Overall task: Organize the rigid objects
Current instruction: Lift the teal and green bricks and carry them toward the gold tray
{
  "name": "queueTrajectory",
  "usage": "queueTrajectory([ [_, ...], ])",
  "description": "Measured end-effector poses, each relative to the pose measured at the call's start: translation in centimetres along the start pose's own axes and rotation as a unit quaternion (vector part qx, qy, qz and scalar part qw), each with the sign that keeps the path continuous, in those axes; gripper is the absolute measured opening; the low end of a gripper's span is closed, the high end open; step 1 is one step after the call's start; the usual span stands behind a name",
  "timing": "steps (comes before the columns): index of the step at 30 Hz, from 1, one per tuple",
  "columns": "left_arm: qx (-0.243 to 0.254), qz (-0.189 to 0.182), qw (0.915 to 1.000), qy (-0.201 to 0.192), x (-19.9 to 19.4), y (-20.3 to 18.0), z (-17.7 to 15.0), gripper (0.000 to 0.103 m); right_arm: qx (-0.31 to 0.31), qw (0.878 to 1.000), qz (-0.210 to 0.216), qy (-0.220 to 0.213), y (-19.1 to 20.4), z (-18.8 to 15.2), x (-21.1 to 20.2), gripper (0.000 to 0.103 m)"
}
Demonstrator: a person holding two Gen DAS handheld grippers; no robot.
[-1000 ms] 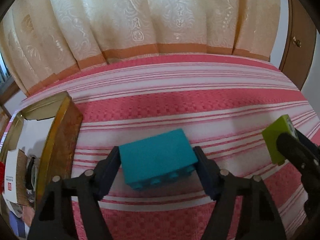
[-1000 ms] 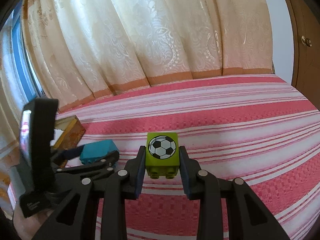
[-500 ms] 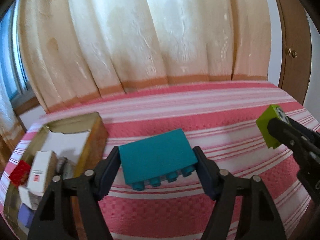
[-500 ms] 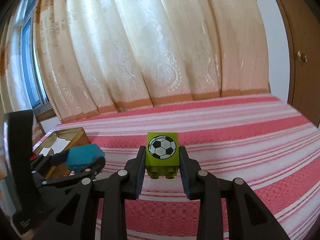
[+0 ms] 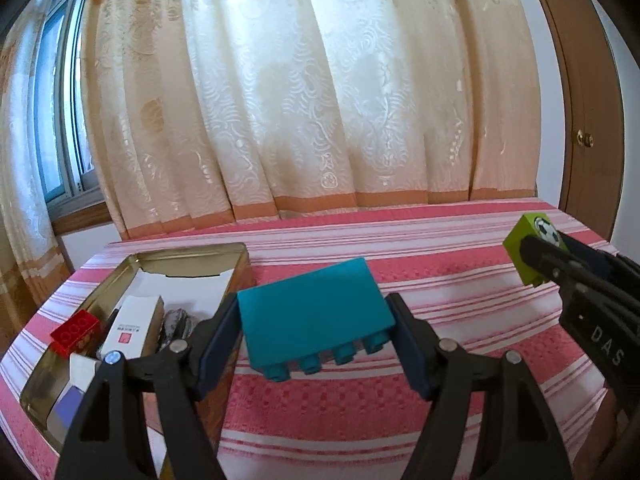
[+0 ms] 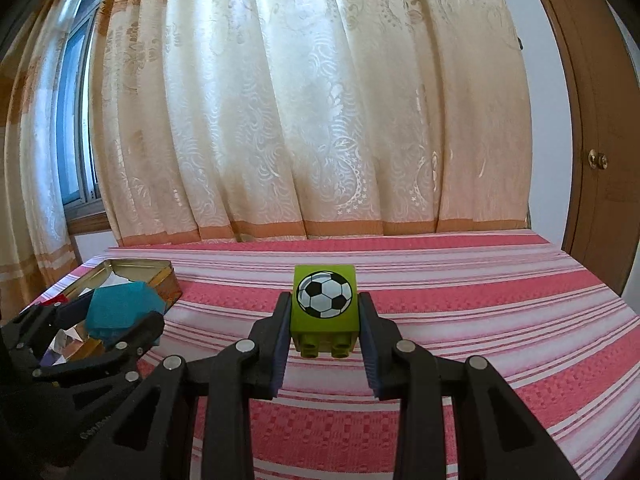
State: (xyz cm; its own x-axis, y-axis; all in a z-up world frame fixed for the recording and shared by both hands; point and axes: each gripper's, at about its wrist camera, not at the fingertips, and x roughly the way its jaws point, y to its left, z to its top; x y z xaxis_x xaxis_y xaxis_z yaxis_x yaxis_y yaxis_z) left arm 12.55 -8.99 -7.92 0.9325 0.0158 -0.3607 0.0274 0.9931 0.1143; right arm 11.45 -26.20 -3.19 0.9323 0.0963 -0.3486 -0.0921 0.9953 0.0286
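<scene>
While the left gripper clamps its fingers on a teal building block, studs toward the camera, the block hangs above the red-and-white striped surface, just right of an open gold tin. Inside that tin lie a red brick, a white carton and some crumpled foil. Off to the right, the right gripper has its fingers closed tight on a lime-green block printed with a football, also held clear of the surface. Cream curtains hang behind, and a wooden door stands at the right.
</scene>
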Motion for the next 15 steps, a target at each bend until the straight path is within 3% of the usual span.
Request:
queueTrajectory([
  [15, -0.021, -0.014, 0.9995, -0.02, -1.6, 1.4, -0.6, 0.072, -0.011, 0.999, -0.002, -0.038, 0.8, -0.4, -2.3, 0.034],
])
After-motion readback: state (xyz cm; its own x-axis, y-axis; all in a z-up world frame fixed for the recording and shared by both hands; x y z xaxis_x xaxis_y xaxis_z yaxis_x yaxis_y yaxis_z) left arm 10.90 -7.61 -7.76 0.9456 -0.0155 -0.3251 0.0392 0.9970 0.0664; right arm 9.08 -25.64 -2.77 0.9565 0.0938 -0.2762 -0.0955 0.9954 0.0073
